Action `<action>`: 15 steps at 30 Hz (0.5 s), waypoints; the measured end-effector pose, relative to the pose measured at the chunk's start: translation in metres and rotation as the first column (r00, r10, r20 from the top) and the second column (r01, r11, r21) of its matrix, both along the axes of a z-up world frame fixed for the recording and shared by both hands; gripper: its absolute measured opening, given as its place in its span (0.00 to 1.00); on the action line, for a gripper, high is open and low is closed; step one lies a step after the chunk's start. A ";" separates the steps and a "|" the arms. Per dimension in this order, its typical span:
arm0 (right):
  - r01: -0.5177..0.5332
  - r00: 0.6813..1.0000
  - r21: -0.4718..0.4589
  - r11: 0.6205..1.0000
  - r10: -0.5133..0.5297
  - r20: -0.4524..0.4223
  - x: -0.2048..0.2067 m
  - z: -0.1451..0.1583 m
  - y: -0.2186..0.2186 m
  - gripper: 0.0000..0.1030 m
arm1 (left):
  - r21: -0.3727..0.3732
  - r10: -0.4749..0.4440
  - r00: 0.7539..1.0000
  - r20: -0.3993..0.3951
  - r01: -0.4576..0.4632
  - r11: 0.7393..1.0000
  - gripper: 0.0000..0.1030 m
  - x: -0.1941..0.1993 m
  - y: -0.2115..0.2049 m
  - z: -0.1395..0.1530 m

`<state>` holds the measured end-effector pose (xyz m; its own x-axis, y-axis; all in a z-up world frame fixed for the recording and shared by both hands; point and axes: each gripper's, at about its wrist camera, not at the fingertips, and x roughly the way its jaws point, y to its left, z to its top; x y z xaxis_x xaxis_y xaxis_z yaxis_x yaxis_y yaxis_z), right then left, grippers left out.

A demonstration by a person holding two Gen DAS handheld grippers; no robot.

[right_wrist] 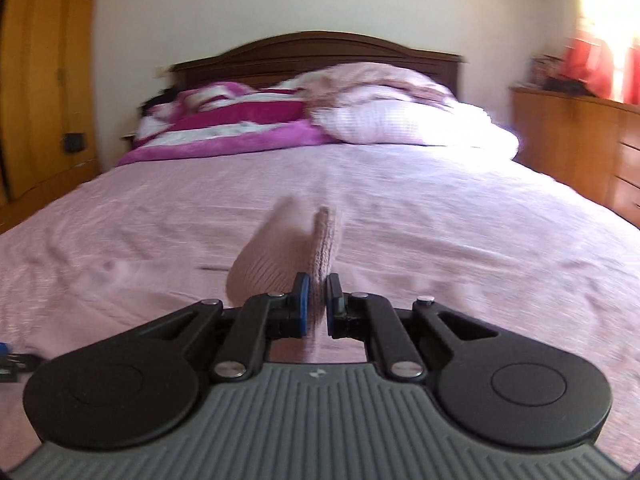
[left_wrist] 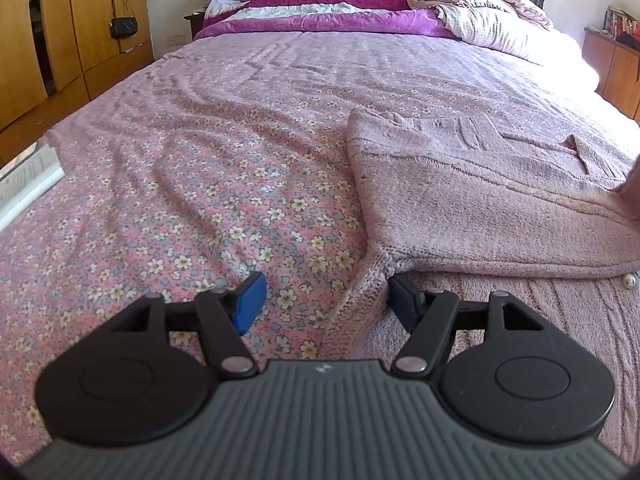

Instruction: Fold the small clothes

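Pink knitted sweater (left_wrist: 480,200) spread on the floral bedsheet (left_wrist: 180,200), well short of the magenta quilt (left_wrist: 320,4) at the headboard. Left gripper (left_wrist: 328,304) wide open, knit edge between its jaws, unpinched. Right gripper (right_wrist: 316,304) clamped on a raised fold of the sweater (right_wrist: 296,248).

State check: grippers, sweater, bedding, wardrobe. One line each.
left gripper: open, a knit strip of the sweater between its pads, not pinched
right gripper: shut on a fold of the sweater
pink knit sweater: partly folded, flat on the bed
floral bedsheet: spread, wrinkled
quilts: heaped at the headboard
wardrobe: door ajar
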<state>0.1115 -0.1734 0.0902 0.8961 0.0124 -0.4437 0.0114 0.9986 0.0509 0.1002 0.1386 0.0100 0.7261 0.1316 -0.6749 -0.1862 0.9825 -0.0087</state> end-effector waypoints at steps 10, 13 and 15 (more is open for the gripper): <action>0.208 0.975 0.220 0.953 -0.184 -0.123 -0.028 -0.049 -0.058 0.17 | -0.012 0.011 1.000 -0.026 -0.012 1.000 0.65 0.001 -0.001 0.006; 0.188 0.982 0.249 0.950 -0.175 -0.072 -0.036 -0.042 -0.062 0.20 | -0.052 0.010 1.000 -0.025 -0.012 0.999 0.65 -0.001 0.000 0.013; 0.163 0.987 0.248 0.955 -0.159 -0.034 -0.033 -0.033 -0.062 0.28 | -0.076 0.003 1.000 -0.005 -0.003 0.997 0.65 -0.004 -0.002 0.019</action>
<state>0.0786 -0.2354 0.0576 0.8891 -0.0199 -0.4572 0.1736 0.9391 0.2965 0.0963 0.1366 0.0287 0.7225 0.0820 -0.6864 -0.1895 0.9784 -0.0826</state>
